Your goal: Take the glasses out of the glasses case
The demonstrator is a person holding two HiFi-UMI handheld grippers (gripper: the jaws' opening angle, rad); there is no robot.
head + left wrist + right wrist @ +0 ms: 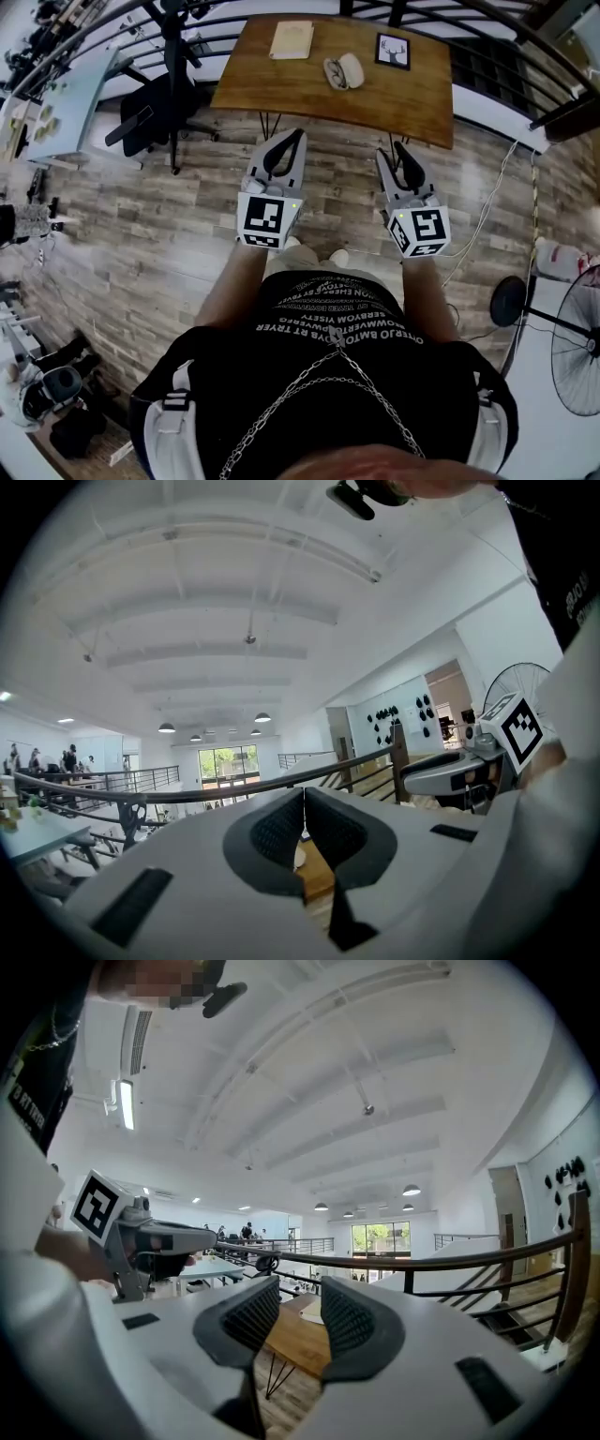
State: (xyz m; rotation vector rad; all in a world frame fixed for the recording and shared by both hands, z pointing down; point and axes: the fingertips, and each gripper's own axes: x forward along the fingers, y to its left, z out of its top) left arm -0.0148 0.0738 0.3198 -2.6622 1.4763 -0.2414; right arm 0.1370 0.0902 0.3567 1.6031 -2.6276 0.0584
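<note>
The glasses case (pixel 344 71) lies near the middle of the wooden table (pixel 281 89) at the far end of the head view. It shows a white half and a darker half side by side, too small to tell what is in it. Both grippers hang in the air over the plank floor, well short of the table. My left gripper (pixel 297 135) (pixel 303 799) is shut, its pads touching at the tips with nothing held. My right gripper (pixel 397 147) (pixel 300 1312) is open by a narrow gap and empty. Between its pads the table (pixel 295 1340) shows.
On the table lie a tan book (pixel 292 39) at the left and a black-framed picture (pixel 393 51) at the right. A black office chair (pixel 141 117) stands left of the table. A standing fan (pixel 574 352) and a floor cable (pixel 487 202) are at the right. A railing (pixel 422 1265) runs behind the table.
</note>
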